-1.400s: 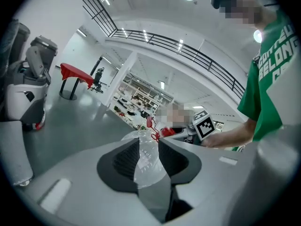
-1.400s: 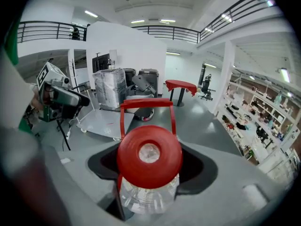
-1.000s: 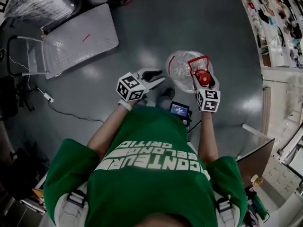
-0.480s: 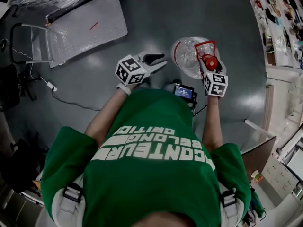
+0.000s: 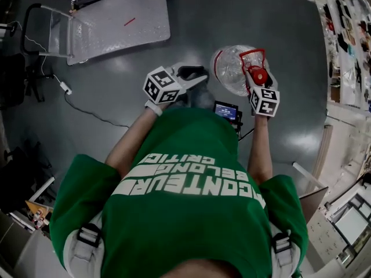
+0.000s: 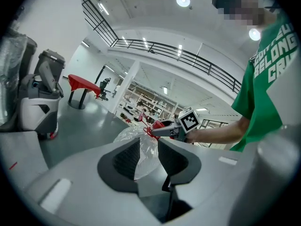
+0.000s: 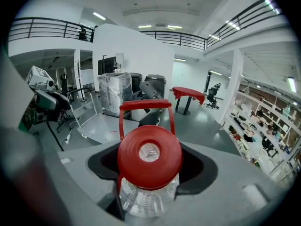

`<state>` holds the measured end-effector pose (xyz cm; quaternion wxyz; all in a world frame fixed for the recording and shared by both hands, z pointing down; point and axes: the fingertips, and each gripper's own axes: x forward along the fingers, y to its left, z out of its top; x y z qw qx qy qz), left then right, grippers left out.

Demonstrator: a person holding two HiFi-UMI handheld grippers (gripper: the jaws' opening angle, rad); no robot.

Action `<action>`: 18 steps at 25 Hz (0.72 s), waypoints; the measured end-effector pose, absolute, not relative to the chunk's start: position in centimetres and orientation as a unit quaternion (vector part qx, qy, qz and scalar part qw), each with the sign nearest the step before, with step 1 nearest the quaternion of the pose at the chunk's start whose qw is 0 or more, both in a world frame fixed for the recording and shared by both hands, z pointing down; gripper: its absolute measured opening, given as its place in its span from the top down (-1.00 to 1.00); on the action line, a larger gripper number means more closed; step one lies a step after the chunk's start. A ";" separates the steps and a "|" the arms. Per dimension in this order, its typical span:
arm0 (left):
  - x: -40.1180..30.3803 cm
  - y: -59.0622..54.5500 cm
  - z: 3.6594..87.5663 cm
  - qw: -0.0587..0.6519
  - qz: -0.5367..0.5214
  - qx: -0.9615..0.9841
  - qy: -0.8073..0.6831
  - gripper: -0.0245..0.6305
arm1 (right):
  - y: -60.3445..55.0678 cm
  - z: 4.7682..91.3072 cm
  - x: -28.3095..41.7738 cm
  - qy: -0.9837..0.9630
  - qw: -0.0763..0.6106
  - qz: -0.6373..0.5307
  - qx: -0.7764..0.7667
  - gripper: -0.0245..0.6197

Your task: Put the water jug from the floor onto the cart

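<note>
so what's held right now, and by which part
Right gripper holds the water jug at its neck, under the red cap; left gripper holds nothing.

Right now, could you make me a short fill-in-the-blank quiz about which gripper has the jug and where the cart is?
1. The right gripper is shut on the jug, whose cap is ___.
2. The left gripper is open and holds ___.
3. The cart lies at the head view's upper ___, with no jug on it.

Missing words: red; nothing; left.
</note>
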<state>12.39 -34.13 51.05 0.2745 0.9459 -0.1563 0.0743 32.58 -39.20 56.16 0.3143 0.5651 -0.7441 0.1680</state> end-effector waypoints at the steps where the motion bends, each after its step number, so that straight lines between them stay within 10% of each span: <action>1: 12.1 -34.3 51.2 0.277 0.074 0.944 -0.163 0.55 | -39.8 56.3 32.2 -0.748 0.316 0.166 0.559 -0.02; 18: 8.6 -42.9 52.5 0.297 0.055 0.915 -0.269 0.56 | -52.4 59.3 26.4 -0.815 0.331 0.151 0.451 -0.02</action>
